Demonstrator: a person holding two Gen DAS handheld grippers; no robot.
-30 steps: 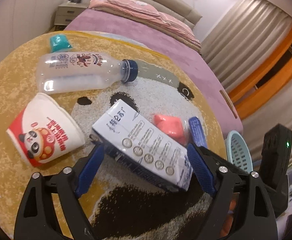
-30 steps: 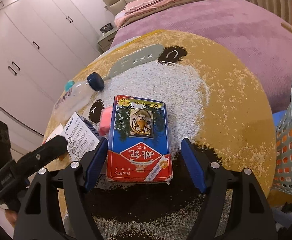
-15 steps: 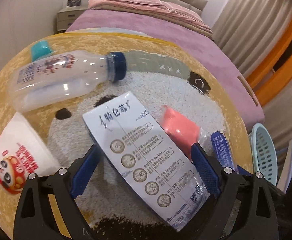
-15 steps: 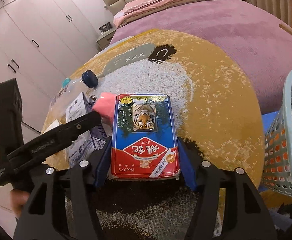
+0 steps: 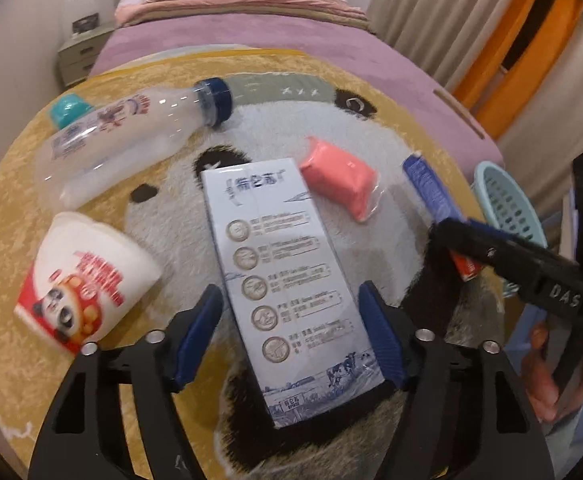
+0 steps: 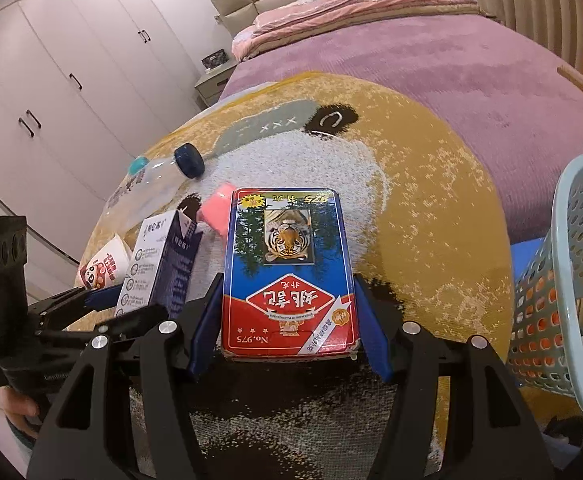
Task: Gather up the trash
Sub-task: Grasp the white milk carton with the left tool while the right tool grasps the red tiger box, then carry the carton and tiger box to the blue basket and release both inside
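My left gripper (image 5: 291,336) is shut on a white milk carton (image 5: 287,276), which it holds lifted off the panda rug (image 5: 275,128); the carton also shows in the right wrist view (image 6: 159,264). My right gripper (image 6: 289,326) is shut on a red and blue card box with a tiger picture (image 6: 289,276), held above the rug (image 6: 431,208). On the rug lie a clear plastic bottle (image 5: 131,140), a paper cup with a panda print (image 5: 83,280), a pink packet (image 5: 337,178) and a teal cap (image 5: 67,109).
A light blue perforated basket (image 6: 571,288) stands at the rug's right edge; it also shows in the left wrist view (image 5: 507,200). A bed with a purple cover (image 6: 431,60) lies behind the rug. White wardrobes (image 6: 51,80) line the left wall.
My left gripper has closed on the milk carton and raised it. My right gripper has closed on the card box and lifted it.
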